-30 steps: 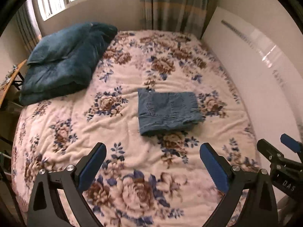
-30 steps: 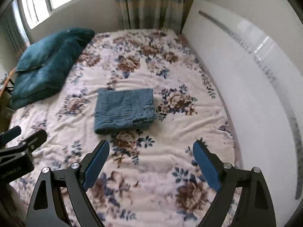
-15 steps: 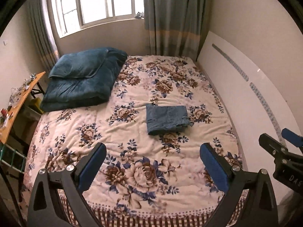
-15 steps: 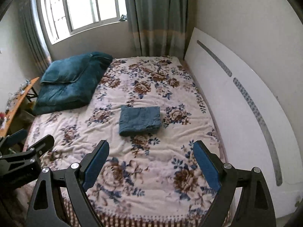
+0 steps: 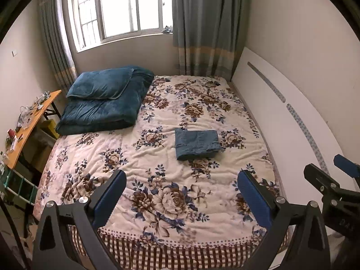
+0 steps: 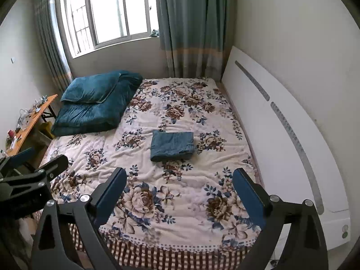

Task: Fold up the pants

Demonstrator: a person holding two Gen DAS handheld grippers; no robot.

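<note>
Nearest, both grippers hang off the foot of the bed point(image 5: 157, 243), fingers spread, nothing held: left gripper point(image 5: 180, 193), right gripper point(image 6: 178, 189). Further in, the pants point(image 5: 196, 143) lie folded in a neat block mid-bed, slightly right. Beyond, a blue duvet point(image 5: 101, 105) sits at the far-left corner under the window point(image 5: 121, 9).

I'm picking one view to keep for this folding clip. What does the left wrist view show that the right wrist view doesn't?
Only the left view: the right gripper at its right edge, open and empty.

Only the right view: the left gripper at its left edge, open and empty, and the headboard's near end.

Both: the folded pants on the floral blanket, the teal pillow on a teal quilt, the window, curtains and the side table.
</note>
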